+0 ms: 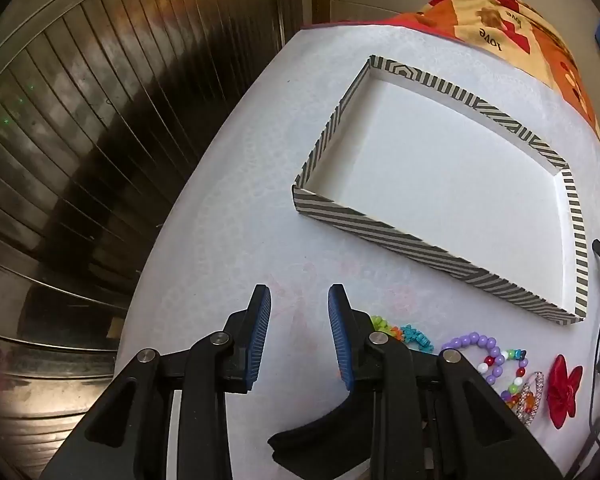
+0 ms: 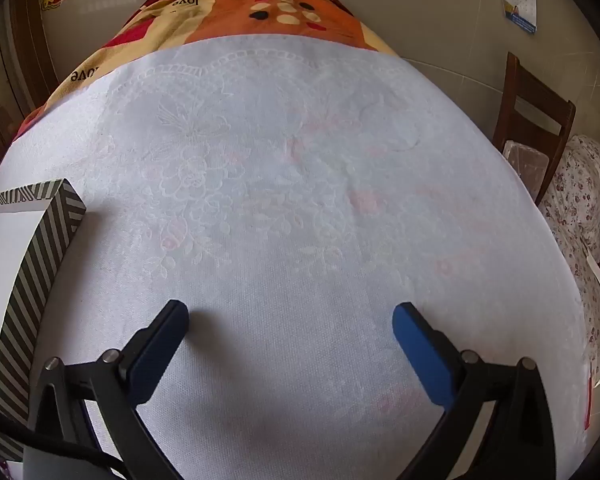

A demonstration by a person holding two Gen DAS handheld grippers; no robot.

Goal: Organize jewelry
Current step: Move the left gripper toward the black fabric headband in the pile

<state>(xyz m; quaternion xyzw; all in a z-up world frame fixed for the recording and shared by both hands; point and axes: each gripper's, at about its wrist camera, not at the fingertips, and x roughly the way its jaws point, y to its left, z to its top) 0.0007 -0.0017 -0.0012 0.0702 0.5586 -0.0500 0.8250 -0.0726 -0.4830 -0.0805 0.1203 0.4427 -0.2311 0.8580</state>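
Left gripper (image 1: pixel 299 300): jaws parted, nothing held. Right gripper (image 2: pixel 291 316): jaws wide, nothing held, over bare cloth. Jewelry cluster (image 1: pixel 496 364) on table at 3 o'clock of left gripper, near. Striped tray (image 1: pixel 364 232) at 1 o'clock, unfilled. Left gripper judged nearer.

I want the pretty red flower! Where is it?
In the left wrist view, the red flower lies on the white tablecloth at the lower right, just right of the bead bracelets and below the striped box.
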